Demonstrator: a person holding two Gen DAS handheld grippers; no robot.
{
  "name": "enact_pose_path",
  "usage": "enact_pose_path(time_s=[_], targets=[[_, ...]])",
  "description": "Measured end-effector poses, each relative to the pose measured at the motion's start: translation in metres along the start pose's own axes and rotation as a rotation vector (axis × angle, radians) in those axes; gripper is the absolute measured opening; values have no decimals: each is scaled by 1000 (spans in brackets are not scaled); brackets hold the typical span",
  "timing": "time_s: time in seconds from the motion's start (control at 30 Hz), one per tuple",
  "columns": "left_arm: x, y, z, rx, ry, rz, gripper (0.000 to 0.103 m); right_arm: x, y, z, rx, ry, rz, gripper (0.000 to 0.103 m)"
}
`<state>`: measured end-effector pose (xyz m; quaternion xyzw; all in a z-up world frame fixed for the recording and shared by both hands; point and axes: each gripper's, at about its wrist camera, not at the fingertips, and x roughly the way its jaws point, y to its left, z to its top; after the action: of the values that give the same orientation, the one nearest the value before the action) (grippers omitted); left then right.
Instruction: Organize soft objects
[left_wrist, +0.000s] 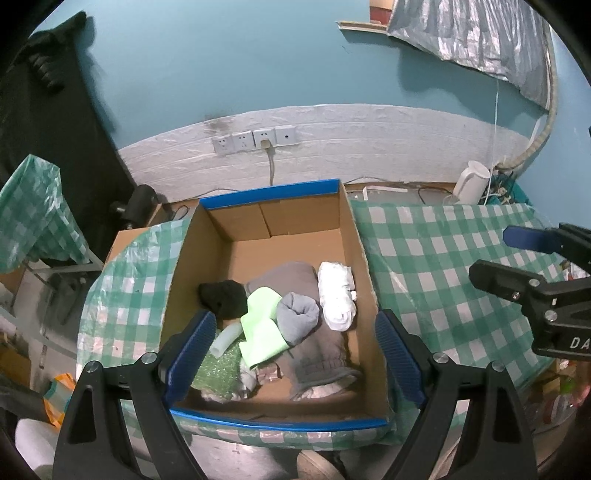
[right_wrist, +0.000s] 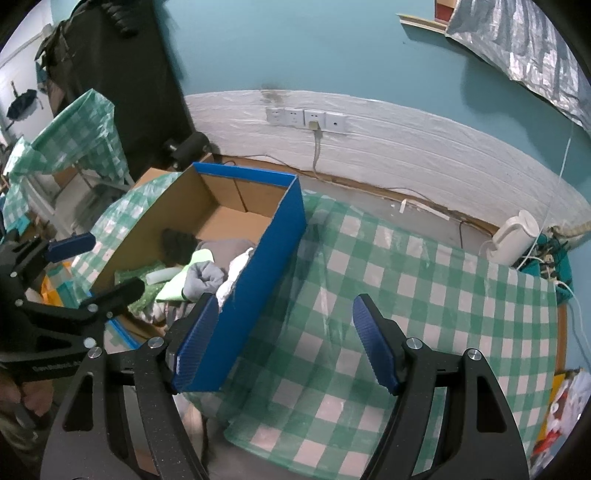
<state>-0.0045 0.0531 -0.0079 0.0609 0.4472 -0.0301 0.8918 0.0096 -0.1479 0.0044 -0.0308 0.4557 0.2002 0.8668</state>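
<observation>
Blue-padded left gripper spread wide, empty, right gripper likewise

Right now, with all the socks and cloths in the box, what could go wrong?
1. The box sits near the table's front edge, so a bump from the left gripper might push it off.
2. The right gripper hangs close to the box's blue wall, and it could catch there.
3. The checked cloth looks wrinkled and slippery, so the box may slide.
</observation>
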Motion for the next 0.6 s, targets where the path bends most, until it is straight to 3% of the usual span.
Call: enact_pose_path(time_s=[0.6], targets=[[-1,-15,2,29,-12,22,89,-1,-4,-6,-2,5,-3,75]])
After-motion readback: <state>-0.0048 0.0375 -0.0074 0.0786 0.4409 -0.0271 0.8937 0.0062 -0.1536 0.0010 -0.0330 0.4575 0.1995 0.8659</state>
